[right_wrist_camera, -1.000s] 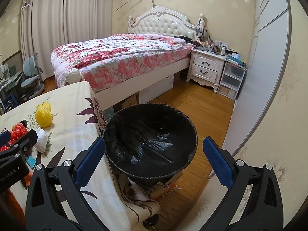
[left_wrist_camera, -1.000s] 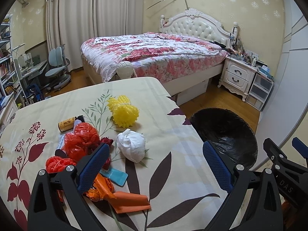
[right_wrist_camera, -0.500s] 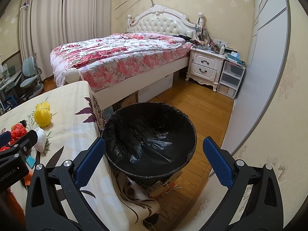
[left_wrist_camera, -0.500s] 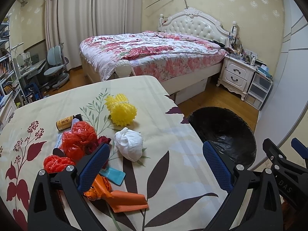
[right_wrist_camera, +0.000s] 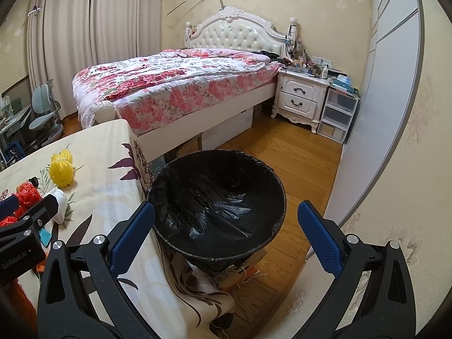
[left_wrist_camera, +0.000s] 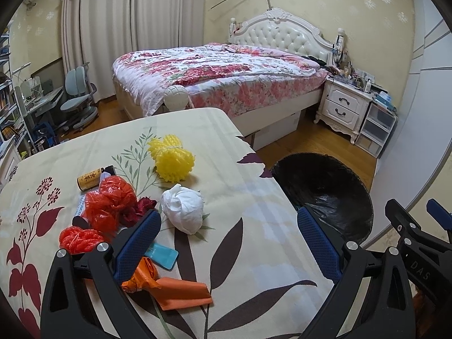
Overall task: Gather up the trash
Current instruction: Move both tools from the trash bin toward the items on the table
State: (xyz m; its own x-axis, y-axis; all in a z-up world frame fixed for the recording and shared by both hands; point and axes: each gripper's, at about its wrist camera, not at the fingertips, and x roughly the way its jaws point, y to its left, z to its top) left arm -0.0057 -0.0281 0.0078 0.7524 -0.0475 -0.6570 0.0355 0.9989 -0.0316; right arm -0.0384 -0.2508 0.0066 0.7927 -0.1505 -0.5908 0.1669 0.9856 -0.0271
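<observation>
Trash lies on a table with a floral cloth (left_wrist_camera: 248,197): a white crumpled wad (left_wrist_camera: 183,210), yellow foam netting (left_wrist_camera: 172,161), red netting (left_wrist_camera: 108,202), an orange wrapper (left_wrist_camera: 175,292), a teal packet (left_wrist_camera: 163,255) and a small brown bottle (left_wrist_camera: 89,181). My left gripper (left_wrist_camera: 226,243) hovers open above the table's near right part, the white wad just beyond its left finger. My right gripper (right_wrist_camera: 223,236) is open above a bin lined with a black bag (right_wrist_camera: 217,203), which stands on the floor at the table's right edge. Nothing shows inside the bin.
A bed with a floral quilt (left_wrist_camera: 220,76) stands behind the table. A white nightstand (right_wrist_camera: 301,99) and plastic drawers (right_wrist_camera: 337,114) line the right wall. A desk chair (left_wrist_camera: 77,90) sits at far left. Wooden floor (right_wrist_camera: 305,163) shows around the bin.
Both views have shifted only slightly; the table items sit a little lower-left in the left wrist view. Both grippers stay open and nothing was picked up.
</observation>
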